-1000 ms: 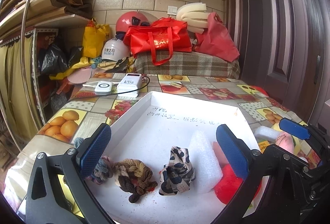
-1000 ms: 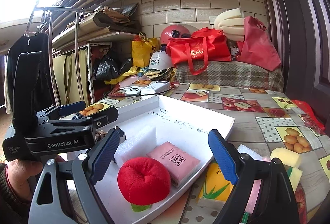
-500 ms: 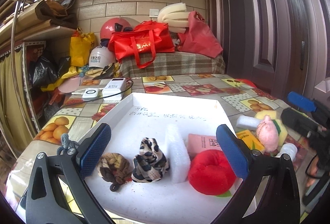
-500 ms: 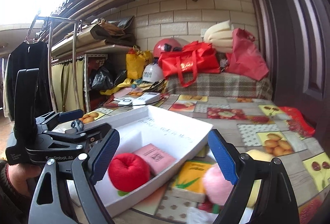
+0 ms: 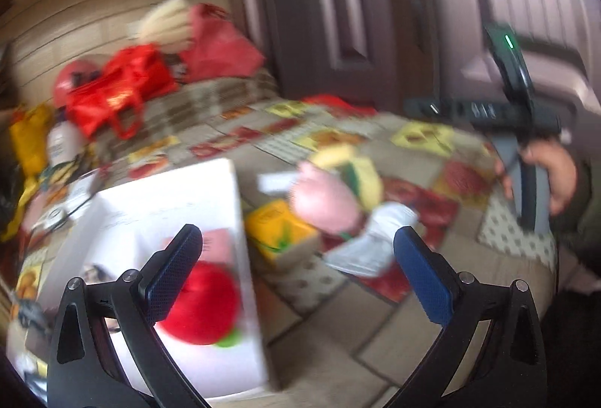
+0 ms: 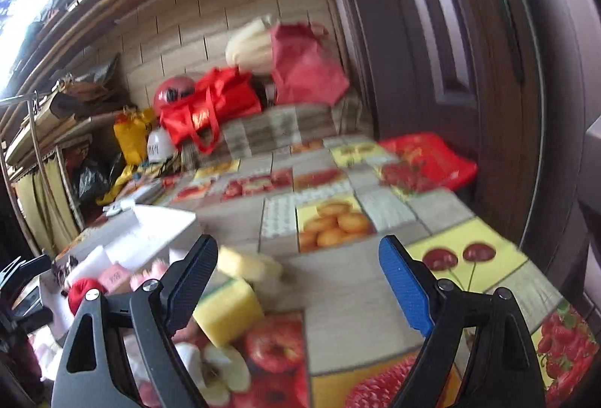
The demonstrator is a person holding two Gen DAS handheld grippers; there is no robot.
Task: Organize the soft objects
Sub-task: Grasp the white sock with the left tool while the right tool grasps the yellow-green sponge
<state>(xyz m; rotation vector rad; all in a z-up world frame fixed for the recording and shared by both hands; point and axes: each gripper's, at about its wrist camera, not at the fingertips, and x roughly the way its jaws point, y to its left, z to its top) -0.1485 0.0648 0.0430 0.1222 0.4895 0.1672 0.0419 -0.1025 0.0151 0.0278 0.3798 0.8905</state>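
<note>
A big table (image 6: 338, 280) with a fruit-picture cloth fills both views. Both views are blurry.

A white tray (image 5: 157, 197) sits on the table. In the left view it lies on the left side. In the right view the tray (image 6: 165, 224) shows at the far left.

At the back of the table stands a red bag (image 6: 210, 107), with a yellow bag (image 6: 131, 133) and a red helmet (image 6: 174, 92) near it.

The left gripper (image 5: 296, 269) is wide open and holds nothing. Its fingers (image 5: 422, 276) hang over the tray's right edge and the cloth beside it. The right gripper (image 6: 298, 280) is wide open too and holds nothing. It hangs over the cloth to the right of the tray. The left view shows a hand (image 5: 548, 175) gripping the right gripper's handle at the far right.

A red ball (image 5: 204, 306) lies in the tray near its right wall. A pink pack (image 5: 221, 244) lies just behind it in the tray.

More soft things lie on the cloth to the right of the tray. A pink toy (image 5: 325, 197) sits there, with a yellow box (image 5: 280, 229) just beside it, close to the tray. A yellow sponge (image 6: 229, 310) lies by the right gripper's left finger. A paler sponge (image 6: 248, 265) lies just behind it. Some white things (image 5: 390, 216) lie next to the pink toy, too blurred to name.
</note>
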